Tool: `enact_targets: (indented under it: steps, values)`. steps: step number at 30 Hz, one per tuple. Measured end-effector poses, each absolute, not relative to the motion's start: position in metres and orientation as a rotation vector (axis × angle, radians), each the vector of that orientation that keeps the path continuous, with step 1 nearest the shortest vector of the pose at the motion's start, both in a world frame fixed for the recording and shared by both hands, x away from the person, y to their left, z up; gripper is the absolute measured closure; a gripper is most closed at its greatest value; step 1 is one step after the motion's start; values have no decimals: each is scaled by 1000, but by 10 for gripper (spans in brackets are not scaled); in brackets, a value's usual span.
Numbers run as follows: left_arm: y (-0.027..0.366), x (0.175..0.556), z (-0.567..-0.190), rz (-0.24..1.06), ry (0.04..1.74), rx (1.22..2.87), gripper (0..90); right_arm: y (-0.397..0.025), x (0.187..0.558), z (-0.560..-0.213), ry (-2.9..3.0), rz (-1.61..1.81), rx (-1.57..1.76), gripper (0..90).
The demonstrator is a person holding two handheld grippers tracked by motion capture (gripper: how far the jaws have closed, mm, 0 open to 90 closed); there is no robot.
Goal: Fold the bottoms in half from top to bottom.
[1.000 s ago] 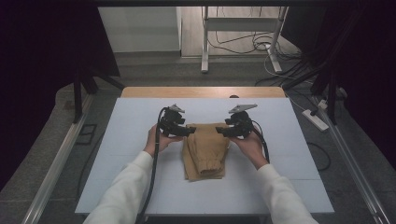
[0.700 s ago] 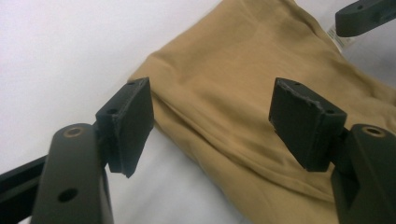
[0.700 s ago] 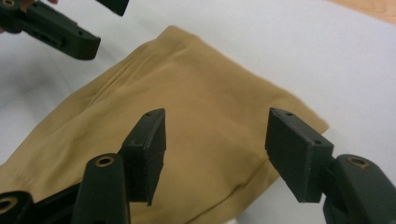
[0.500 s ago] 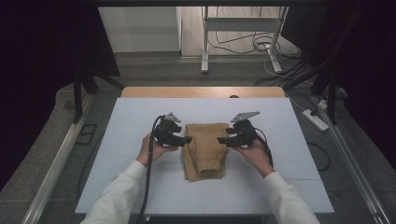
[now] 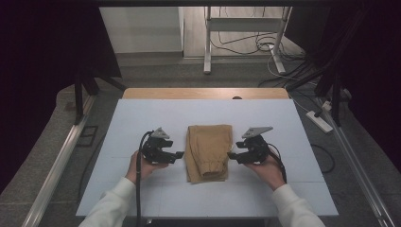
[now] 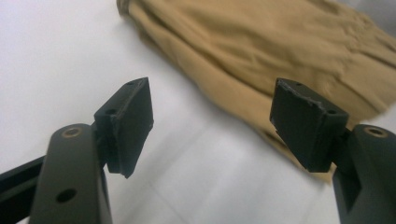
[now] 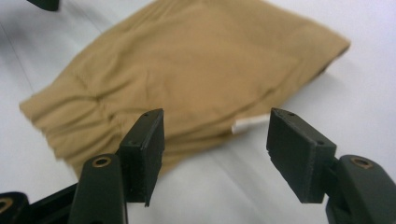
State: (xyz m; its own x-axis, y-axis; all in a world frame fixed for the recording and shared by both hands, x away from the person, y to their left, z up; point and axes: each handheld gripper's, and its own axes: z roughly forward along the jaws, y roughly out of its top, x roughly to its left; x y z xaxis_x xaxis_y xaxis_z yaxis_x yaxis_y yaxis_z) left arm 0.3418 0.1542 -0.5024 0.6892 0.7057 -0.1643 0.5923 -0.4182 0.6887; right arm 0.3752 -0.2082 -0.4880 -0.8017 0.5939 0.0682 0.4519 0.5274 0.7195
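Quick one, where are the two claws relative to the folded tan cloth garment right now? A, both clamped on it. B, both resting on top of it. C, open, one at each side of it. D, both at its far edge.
C: the left claw and right claw flank the folded tan cloth garment, jaws apart and holding nothing.

folded tan garment cropped at top, far cloth blurred

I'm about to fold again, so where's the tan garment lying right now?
In the high view the folded tan garment lies flat near the middle of the white table, between the open left gripper and the open right gripper, gripped by neither.
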Motion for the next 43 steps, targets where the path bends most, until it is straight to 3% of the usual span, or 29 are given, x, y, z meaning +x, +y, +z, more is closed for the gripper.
enact_targets:
  steps: [21,43]
  values:
    - [195,287,-516,199,1051,2146,287,-265,332,-506,2577,1088,945,354]
    - [198,286,-518,202,1066,2140,274,-270,330,-505,2577,1109,927,347]
